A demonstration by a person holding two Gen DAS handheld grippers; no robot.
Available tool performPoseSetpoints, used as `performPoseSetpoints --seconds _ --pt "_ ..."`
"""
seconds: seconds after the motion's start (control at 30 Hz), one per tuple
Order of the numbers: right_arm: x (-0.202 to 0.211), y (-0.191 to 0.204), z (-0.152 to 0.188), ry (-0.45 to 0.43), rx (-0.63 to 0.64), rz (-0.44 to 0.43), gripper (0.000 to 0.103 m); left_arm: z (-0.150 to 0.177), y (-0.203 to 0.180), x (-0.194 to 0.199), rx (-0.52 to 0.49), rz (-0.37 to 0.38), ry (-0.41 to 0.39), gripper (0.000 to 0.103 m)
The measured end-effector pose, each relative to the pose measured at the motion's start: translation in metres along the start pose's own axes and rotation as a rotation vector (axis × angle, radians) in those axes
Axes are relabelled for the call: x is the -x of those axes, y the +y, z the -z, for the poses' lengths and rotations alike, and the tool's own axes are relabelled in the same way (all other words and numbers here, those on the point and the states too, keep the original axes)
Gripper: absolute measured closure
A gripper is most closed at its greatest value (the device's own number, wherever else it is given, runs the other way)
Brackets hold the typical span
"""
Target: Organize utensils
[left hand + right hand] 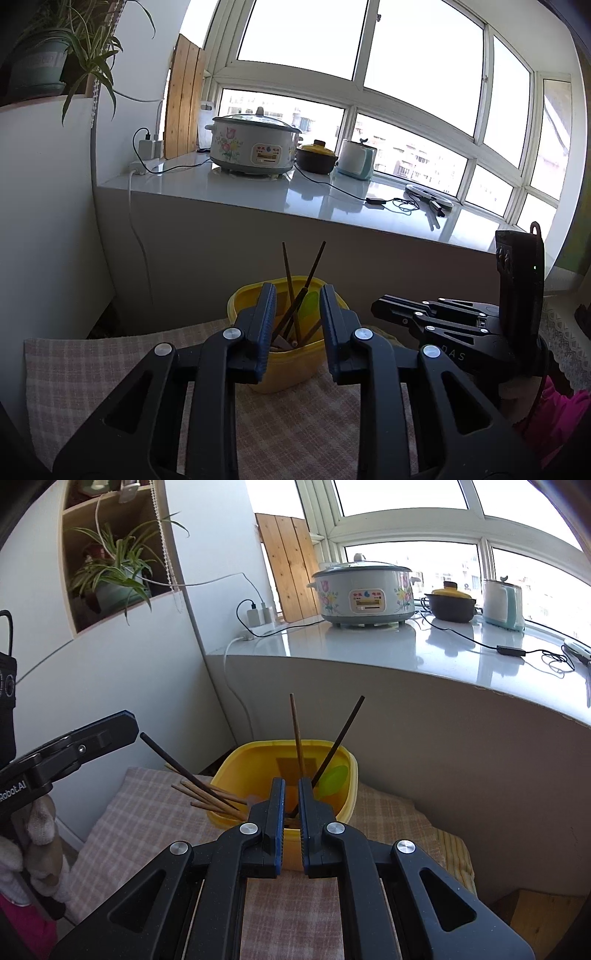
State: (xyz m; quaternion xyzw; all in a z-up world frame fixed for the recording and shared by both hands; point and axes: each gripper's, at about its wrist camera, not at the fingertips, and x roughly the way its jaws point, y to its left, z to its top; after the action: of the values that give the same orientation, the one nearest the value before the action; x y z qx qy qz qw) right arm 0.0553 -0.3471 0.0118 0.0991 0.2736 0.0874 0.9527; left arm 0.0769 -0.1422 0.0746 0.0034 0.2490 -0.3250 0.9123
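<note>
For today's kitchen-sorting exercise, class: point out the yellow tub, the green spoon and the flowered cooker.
yellow tub (334, 749), right wrist view, back rim.
green spoon (332, 780), right wrist view, bowl.
flowered cooker (236, 147), left wrist view, painted side.

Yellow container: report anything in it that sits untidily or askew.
The chopsticks are scattered: several lean out over the left rim of the yellow container, while two others stand upright and splayed apart. A green utensil rests against the right wall. Nothing has spilled onto the checked cloth.
</note>
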Motion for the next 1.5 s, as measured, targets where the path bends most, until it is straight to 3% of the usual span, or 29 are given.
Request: performPoseSetpoints --seconds 0.07,0.13,0.17,0.33,0.37,0.43,0.53,0.63,0.73,1.1,1.5 --pt "0.008 0.003 0.007 -0.007 0.01 0.025 0.093 0.01 -0.003 0.011 0.006 -0.007 -0.008 0.075" --pt "0.014 0.005 0.013 -0.013 0.017 0.046 0.079 0.022 -0.006 0.02 0.006 -0.021 -0.009 0.059" --pt "0.017 0.006 0.017 -0.014 0.018 0.05 0.077 0.027 -0.008 0.023 0.002 -0.032 -0.007 0.056" --pt "0.026 0.009 0.029 -0.018 0.017 0.074 0.072 0.051 -0.015 0.038 0.002 -0.082 -0.016 0.022" --pt "0.027 0.01 0.03 -0.024 0.016 0.08 0.067 0.054 -0.016 0.041 0.006 -0.088 -0.021 0.019" --pt "0.032 0.011 0.033 -0.041 0.012 0.096 0.049 0.057 -0.016 0.046 0.013 -0.1 -0.028 0.013" --pt "0.036 0.014 0.035 -0.058 0.017 0.117 0.044 0.059 -0.017 0.051 0.011 -0.129 -0.032 0.0" --pt "0.039 0.016 0.036 -0.075 0.023 0.129 0.028 0.063 -0.019 0.056 0.004 -0.183 -0.045 0.0" --pt "0.041 0.015 0.037 -0.089 0.017 0.138 0.024 0.068 -0.02 0.057 0.004 -0.226 -0.042 0.0" --pt "0.045 0.012 0.044 -0.099 0.018 0.172 0.02 0.08 -0.018 0.05 0.013 -0.265 0.019 0.0" --pt "0.036 0.011 0.044 -0.077 0.011 0.154 0.02 0.082 -0.009 0.05 0.038 -0.303 0.014 0.0"
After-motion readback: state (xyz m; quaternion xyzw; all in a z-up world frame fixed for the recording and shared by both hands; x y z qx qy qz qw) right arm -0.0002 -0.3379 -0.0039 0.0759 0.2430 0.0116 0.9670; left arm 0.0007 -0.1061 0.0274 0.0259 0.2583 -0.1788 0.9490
